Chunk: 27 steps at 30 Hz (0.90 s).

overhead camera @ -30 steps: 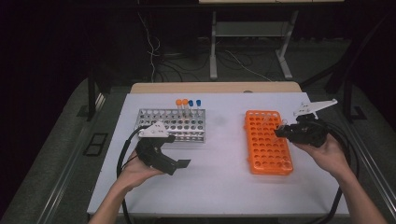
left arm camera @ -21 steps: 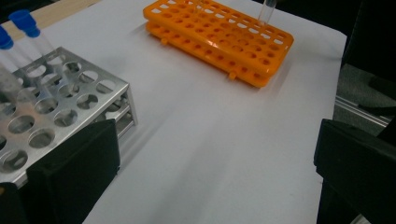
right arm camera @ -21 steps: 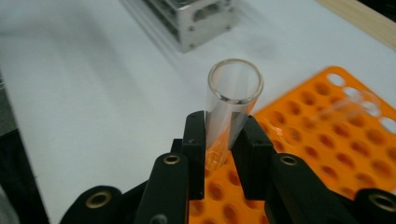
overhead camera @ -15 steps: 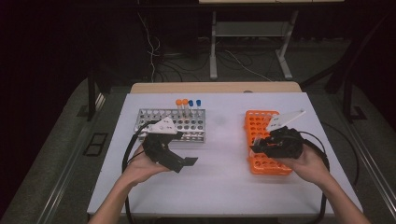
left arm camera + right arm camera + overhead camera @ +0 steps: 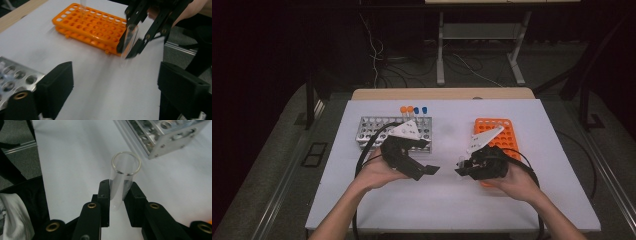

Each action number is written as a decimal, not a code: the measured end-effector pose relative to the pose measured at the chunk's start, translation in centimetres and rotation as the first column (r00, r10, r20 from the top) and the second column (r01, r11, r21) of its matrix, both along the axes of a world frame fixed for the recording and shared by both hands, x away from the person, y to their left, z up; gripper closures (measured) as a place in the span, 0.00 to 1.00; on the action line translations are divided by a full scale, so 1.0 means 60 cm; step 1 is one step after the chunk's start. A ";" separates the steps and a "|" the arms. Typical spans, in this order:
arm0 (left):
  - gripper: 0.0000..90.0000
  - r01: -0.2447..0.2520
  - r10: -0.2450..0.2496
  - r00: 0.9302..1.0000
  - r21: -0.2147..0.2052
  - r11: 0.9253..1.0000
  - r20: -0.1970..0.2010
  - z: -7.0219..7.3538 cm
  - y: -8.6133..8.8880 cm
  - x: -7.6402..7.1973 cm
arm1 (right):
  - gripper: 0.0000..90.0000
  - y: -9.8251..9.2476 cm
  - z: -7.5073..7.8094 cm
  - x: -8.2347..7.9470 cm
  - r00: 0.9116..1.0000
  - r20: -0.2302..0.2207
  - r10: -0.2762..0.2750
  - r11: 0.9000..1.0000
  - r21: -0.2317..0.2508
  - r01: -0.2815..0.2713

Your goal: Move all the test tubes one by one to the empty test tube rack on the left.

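My right gripper [image 5: 120,192] is shut on a clear, uncapped glass tube [image 5: 125,170], whose open mouth points away from the camera. In the high view that gripper [image 5: 460,167] hangs over the table's middle, left of the orange rack [image 5: 504,132]. My left gripper [image 5: 429,170] faces it from the left, a short gap apart. In the left gripper view, the left gripper [image 5: 117,92] is open; its jaws have just been closing a little, with nothing between them. Beyond them the right gripper [image 5: 130,48] holds the tube [image 5: 128,37] tilted.
A metal rack [image 5: 372,130] stands at the back left of the white table [image 5: 412,210], with orange-capped tubes [image 5: 407,110] and blue-capped tubes [image 5: 421,110] along its far side. Black cables loop from both grippers. The floor beyond the table is dark.
My right gripper has carried the tube left from above the orange rack to the table's middle. My left gripper has drifted right and up toward it.
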<state>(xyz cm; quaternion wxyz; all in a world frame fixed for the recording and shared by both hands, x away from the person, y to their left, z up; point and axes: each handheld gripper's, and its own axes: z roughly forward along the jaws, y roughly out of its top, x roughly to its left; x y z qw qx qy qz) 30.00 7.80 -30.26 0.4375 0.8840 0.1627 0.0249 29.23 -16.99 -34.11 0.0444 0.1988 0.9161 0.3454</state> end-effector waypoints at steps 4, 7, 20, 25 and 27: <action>0.25 0.041 -0.040 0.999 0.015 0.999 -0.013 0.000 -0.015 0.003 | 0.83 0.025 -0.006 -0.001 1.000 -0.002 0.032 1.000 0.002 -0.032; 0.36 0.067 -0.066 0.998 0.034 0.997 -0.023 -0.003 -0.022 0.006 | 0.83 0.043 -0.008 -0.001 0.999 -0.004 0.052 0.999 0.010 -0.052; 0.81 0.146 -0.142 0.989 0.086 0.986 -0.045 -0.013 -0.019 0.007 | 0.83 0.095 -0.010 -0.004 0.994 -0.011 0.110 0.994 0.018 -0.110; 0.82 0.136 -0.132 0.990 0.080 0.988 -0.046 -0.010 -0.011 0.011 | 0.82 0.098 -0.008 0.000 0.994 -0.021 0.105 0.994 0.038 -0.104; 0.83 0.131 -0.128 0.991 0.082 0.988 -0.046 -0.009 -0.008 0.013 | 0.79 0.099 -0.007 0.002 0.995 -0.022 0.099 0.994 0.046 -0.098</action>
